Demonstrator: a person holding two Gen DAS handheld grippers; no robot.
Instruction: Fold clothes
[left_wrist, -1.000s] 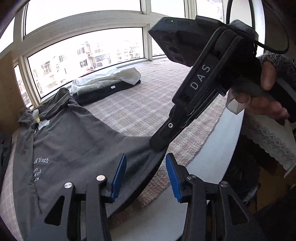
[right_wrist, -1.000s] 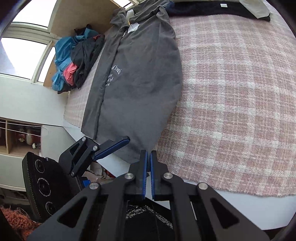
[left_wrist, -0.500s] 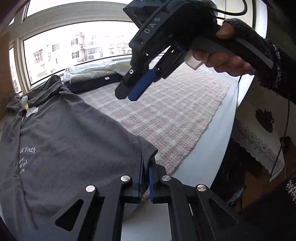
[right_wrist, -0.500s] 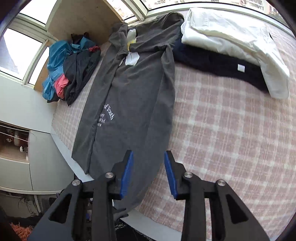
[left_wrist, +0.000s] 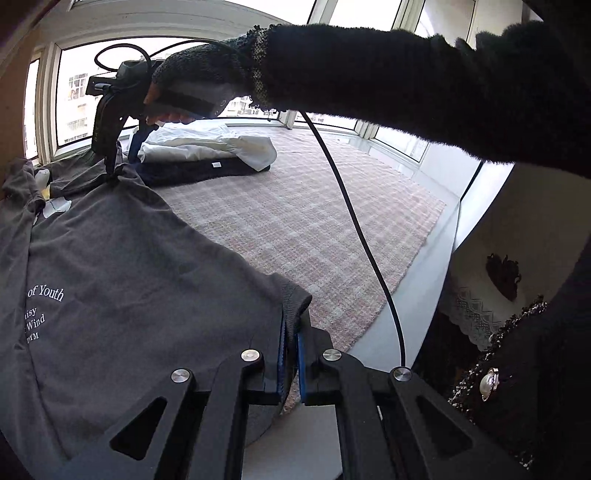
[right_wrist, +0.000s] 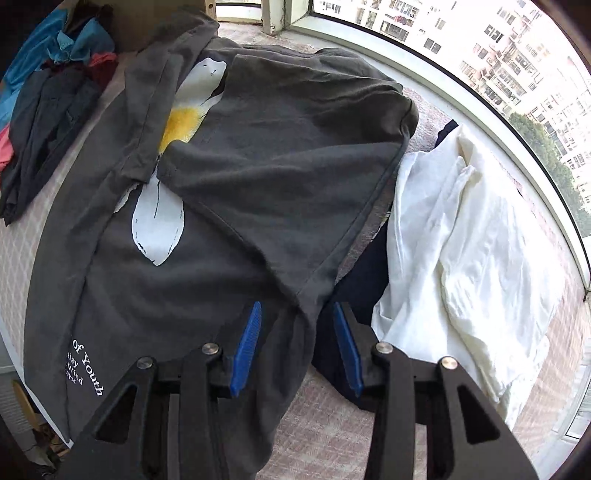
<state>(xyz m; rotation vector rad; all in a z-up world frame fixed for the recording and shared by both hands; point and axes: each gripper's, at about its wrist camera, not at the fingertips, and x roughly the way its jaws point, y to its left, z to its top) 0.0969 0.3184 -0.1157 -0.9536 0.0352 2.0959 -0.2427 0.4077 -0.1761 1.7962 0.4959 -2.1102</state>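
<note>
Since the earlier frames, the right gripper (right_wrist: 297, 345) has swung from the near hem to the far shoulder of the dark grey cotton T-shirt with white lettering (left_wrist: 122, 280).

That shirt lies flat on the pink checked blanket (left_wrist: 295, 221), filling the left wrist view from seven to ten o'clock. Left gripper (left_wrist: 290, 354) has clamped shut on the hem corner at six o'clock. Right jaws stand apart astride the sleeve seam; whether the pads touch cloth yet is unclear. Both ends look nearly secured for a lengthwise fold.

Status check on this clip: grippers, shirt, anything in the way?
Left gripper shut on grey T-shirt hem corner. Right gripper open, straddling the shirt's far edge. White garment and navy garment lie alongside, touching the shirt.
</note>
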